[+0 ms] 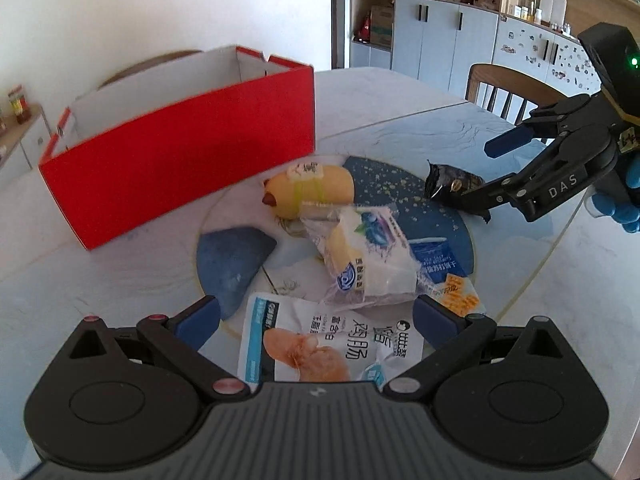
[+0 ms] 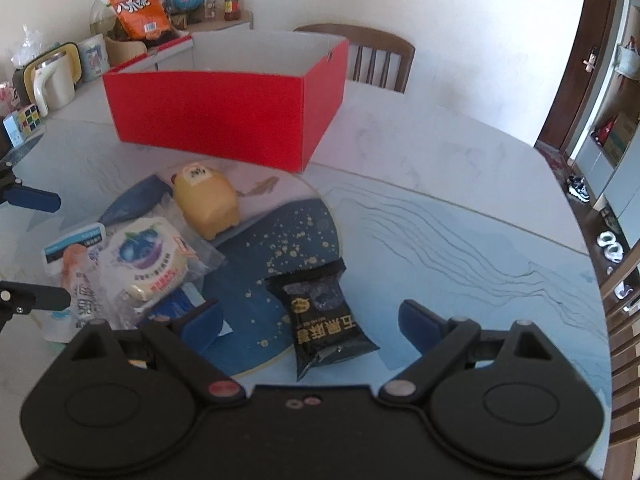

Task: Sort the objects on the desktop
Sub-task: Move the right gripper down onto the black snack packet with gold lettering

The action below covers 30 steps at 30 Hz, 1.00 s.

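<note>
A: Where are my wrist cams looking?
B: Both close, angled down at the table. Left faces the red box from left of the snack pile; right from the opposite side. Both share the box and the yellow toy.

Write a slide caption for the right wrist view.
Open right gripper above black snack packet, red cardboard box behind.
</note>
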{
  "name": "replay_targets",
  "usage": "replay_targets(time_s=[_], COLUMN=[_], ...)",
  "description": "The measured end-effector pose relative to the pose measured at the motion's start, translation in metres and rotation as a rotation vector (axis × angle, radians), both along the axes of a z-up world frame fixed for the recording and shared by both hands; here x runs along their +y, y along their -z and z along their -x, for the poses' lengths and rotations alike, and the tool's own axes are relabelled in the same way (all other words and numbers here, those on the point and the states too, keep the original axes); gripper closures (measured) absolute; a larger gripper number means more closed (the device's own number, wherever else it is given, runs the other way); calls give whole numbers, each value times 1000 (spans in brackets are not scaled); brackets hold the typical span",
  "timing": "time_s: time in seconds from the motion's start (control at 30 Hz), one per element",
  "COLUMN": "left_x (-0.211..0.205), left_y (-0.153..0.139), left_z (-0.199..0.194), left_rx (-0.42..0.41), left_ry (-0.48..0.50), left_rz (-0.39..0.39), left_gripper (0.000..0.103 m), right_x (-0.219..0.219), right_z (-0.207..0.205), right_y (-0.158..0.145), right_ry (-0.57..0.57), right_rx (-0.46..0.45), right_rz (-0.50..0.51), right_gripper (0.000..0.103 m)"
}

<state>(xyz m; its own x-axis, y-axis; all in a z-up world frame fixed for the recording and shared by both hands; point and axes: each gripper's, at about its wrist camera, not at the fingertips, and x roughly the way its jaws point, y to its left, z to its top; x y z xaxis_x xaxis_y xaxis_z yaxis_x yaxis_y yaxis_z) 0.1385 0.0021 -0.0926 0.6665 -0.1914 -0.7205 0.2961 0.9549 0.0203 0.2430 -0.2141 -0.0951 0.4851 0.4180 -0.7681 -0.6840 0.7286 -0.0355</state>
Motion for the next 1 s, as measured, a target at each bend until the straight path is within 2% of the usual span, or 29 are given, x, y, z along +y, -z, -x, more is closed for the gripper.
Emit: replay_targets(time_s=[0.13, 0.23, 0.5, 0.57, 0.67, 0.87, 1.0], left_x=[0, 7, 14, 10, 8, 12, 8], left_y=[7, 8, 15, 16, 21, 26, 28], left_z=[-3, -5, -16, -13, -16, -21, -19], left_rx=[20, 33, 115, 91, 106, 131, 116], left_ry=[21, 17, 104, 130, 130, 110, 111], left_rz=[-31, 2, 44, 27, 2, 33, 13], left_gripper=[0, 0, 0, 0, 0, 0, 0], right_x=[2, 4, 7, 8, 10, 10, 12], right_z=[-5, -8, -14, -14, -16, -19, -21], right_y=[6, 8, 12, 14, 15, 18, 21], right_ry=[-9, -15, -28, -30, -29, -20, -20], right_rx=[14, 21, 30, 32, 35, 39, 44], right_rz=[6, 8, 10, 13, 16, 11, 14], right_gripper=[9, 9, 9, 9, 9, 9, 10])
